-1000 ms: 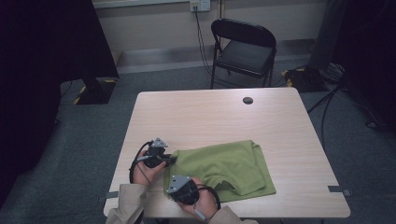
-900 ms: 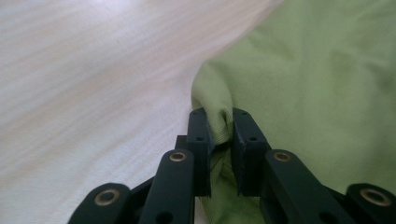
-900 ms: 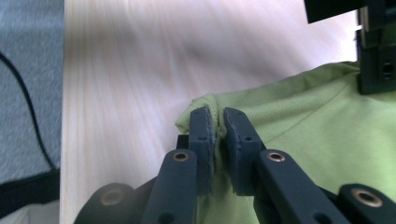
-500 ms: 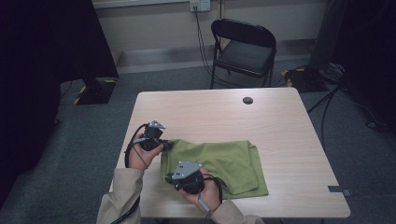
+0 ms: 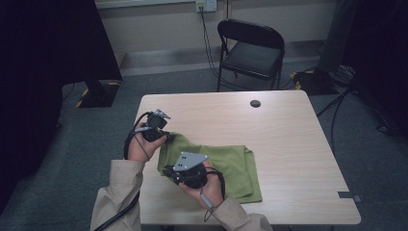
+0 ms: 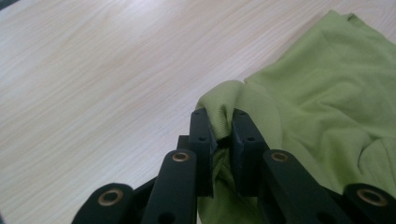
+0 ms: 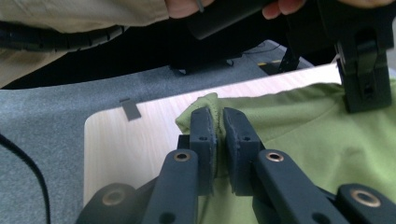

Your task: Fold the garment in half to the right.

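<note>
Cloth (image 5: 226,166) being spread on table (image 5: 288,144), near-left part, near front edge. Left corner being pinched by left gripper (image 5: 166,137) at cloth's far-left end, lifted off tabletop; near-left corner being pinched by right gripper (image 5: 169,172), closer to person. Small round disc (image 5: 255,103) sitting on table near far edge, well apart from cloth. Folding chair (image 5: 252,53) being left behind table, by wall. Cables (image 5: 337,79) lying on floor, right of chair.

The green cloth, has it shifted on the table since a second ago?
Yes. The green cloth has drawn back from the table's right edge, toward the left.
</note>
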The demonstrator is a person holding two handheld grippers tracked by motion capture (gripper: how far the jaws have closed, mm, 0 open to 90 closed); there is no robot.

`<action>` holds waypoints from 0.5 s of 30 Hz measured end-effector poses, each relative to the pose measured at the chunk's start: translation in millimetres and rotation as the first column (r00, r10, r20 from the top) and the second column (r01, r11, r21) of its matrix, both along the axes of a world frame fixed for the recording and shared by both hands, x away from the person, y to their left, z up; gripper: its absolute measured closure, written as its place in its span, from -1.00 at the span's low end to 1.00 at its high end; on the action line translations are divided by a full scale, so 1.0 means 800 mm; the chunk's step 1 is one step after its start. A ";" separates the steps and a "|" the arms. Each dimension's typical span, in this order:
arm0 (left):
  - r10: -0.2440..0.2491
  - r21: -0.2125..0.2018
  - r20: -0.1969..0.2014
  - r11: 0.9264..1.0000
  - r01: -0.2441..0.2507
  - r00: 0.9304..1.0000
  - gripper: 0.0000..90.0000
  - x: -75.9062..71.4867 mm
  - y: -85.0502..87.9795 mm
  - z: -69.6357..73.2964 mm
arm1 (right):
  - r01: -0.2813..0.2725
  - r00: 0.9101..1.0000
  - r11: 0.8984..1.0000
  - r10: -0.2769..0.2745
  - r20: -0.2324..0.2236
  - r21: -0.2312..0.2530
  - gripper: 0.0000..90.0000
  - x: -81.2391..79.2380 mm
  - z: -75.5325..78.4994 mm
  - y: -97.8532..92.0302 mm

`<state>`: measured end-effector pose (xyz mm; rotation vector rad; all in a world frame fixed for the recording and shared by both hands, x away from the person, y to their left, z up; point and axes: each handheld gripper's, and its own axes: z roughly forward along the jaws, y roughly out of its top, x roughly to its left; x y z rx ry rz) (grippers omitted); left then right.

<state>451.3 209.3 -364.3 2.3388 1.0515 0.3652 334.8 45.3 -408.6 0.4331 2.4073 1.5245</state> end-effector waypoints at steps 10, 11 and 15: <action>0.027 0.066 0.016 0.997 -0.028 0.999 0.80 -0.003 0.014 0.027 | -0.020 1.000 1.000 0.020 0.024 0.007 0.83 0.003 0.025 0.019; 0.027 0.071 0.015 0.997 -0.028 1.000 0.81 -0.003 0.015 0.029 | -0.020 1.000 1.000 0.020 0.023 0.013 0.83 0.003 0.027 0.020; 0.027 0.084 0.019 0.996 -0.029 0.999 0.80 -0.005 0.017 0.041 | -0.024 0.999 1.000 0.024 0.036 0.012 0.83 0.001 0.032 0.023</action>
